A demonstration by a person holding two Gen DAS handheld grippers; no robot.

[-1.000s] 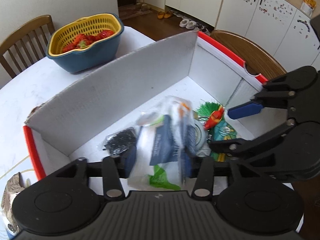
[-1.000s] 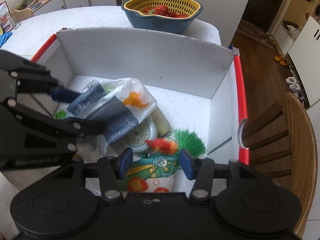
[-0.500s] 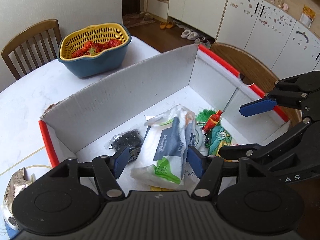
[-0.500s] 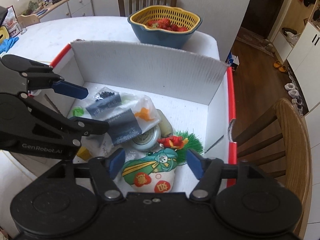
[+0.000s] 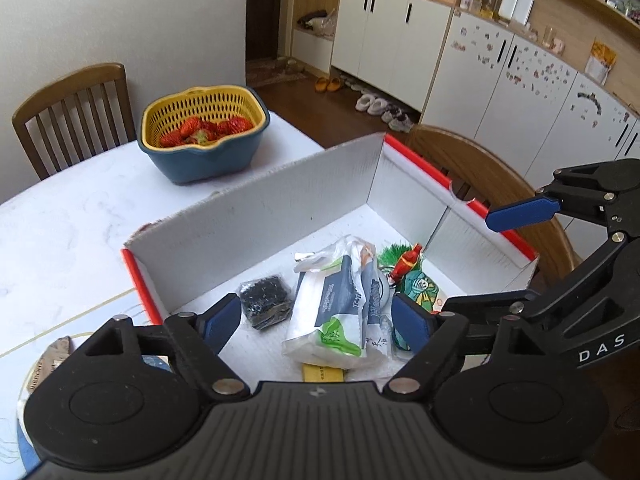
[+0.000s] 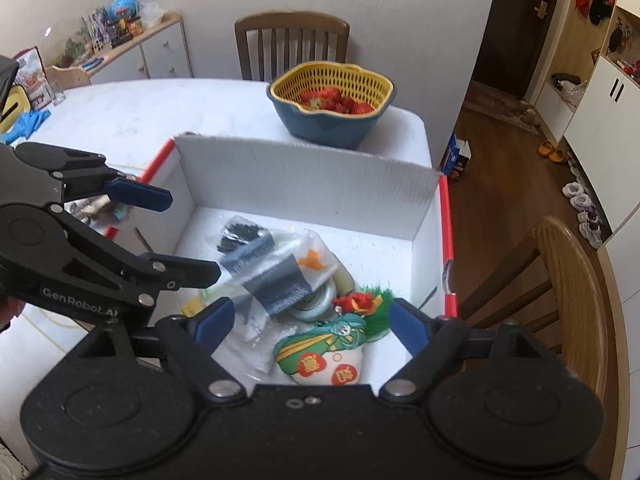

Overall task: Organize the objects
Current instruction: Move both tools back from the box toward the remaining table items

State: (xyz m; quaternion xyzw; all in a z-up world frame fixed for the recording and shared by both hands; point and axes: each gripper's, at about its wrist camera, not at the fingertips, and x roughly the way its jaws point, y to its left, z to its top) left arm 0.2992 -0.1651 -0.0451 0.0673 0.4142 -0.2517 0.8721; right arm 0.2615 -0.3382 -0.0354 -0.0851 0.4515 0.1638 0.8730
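Your left gripper (image 5: pixel 316 322) and right gripper (image 6: pixel 310 322) are matte black linkages with blue finger pads (image 5: pixel 520 214), silver pivot screws, round discs and ribbed housings; white lettering reads "GenRobot.AI" on the left, "DAS" on the right.

Plush charm (image 6: pixel 324 360) and tissue pack (image 6: pixel 276 284) lie inside white box (image 6: pixel 304 184).

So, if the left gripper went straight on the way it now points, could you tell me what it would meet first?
Most likely the plastic-wrapped tissue pack lying in the white box. The left gripper points down at it, jaws opening with nothing pressed between them. Depth is hard to judge; the black packet lies just beside that line.
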